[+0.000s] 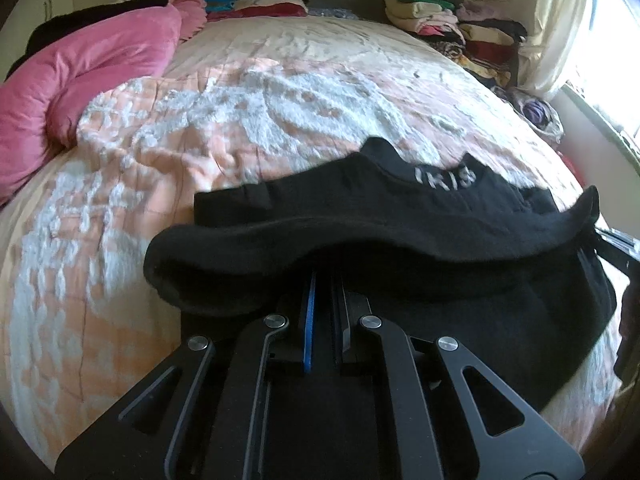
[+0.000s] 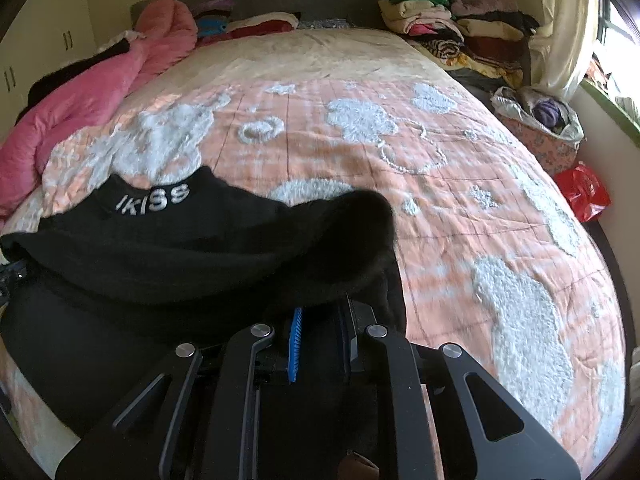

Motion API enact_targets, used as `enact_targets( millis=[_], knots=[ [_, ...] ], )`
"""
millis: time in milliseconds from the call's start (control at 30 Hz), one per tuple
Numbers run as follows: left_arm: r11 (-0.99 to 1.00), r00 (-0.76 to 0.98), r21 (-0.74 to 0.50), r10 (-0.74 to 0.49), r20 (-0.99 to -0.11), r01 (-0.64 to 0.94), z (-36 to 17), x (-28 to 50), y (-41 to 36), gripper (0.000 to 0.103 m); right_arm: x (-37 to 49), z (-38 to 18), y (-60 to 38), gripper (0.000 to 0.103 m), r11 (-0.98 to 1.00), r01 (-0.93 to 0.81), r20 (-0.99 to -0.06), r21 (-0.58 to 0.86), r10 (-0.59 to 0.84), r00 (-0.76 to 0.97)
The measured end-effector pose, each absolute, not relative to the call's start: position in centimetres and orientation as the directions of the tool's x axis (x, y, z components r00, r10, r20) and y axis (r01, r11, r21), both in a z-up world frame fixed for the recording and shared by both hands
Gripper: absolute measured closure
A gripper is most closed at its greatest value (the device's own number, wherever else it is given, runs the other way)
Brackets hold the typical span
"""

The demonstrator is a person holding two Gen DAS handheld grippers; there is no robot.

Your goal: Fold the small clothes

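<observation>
Bed: peach quilt (image 2: 460, 208) with fluffy white patches, the landmark here
Black garment (image 1: 360, 216): on the bed's near end, held up at both sides, white lettering on its band
Left gripper (image 1: 324, 276): jaws closed tight on the garment
Right gripper (image 2: 320, 304): jaws pinched on the garment's other side
Pink duvet (image 1: 80, 68): along the bed's left edge
Folded clothes (image 2: 452, 28): stacked at the bed's far right corner
Window (image 1: 612, 56): right of the bed
</observation>
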State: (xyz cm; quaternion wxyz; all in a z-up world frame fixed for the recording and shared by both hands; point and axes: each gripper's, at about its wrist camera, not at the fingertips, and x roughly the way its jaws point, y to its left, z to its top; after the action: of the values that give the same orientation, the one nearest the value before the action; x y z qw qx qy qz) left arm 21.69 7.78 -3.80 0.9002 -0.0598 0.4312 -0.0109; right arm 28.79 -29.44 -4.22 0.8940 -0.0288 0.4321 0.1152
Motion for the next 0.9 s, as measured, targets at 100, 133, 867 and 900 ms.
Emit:
enact_targets(
  millis=[100, 133, 867, 900],
  knots=[
    [0.988, 0.632, -0.136, -0.062, -0.773, -0.07, -3.6, 22.8, 8.7, 0.1, 29.7, -3.8, -30.2, 0.089, 0.973, -0.211, -0.767, 0.097, 0.209, 0.607],
    [0.985, 0.633, -0.147, -0.058, -0.772, -0.089, -3.5, 23.2, 9.3, 0.099, 29.8, -3.7, -30.3, 0.089, 0.973, -0.209, -0.762, 0.103, 0.212, 0.612],
    [0.963, 0.653, -0.19, -0.021, -0.757, -0.189, -4.1, 23.4, 13.2, 0.092, 31.3, -4.1, -31.5, 0.096, 0.978, -0.185, -0.763, 0.099, 0.194, 0.617],
    [0.961, 0.663, -0.201, -0.026, -0.748, -0.189, -3.7, 23.0, 13.4, 0.095, 31.1, -3.7, -31.5, 0.096, 0.977, -0.188, -0.755, 0.104, 0.201, 0.624]
  ],
)
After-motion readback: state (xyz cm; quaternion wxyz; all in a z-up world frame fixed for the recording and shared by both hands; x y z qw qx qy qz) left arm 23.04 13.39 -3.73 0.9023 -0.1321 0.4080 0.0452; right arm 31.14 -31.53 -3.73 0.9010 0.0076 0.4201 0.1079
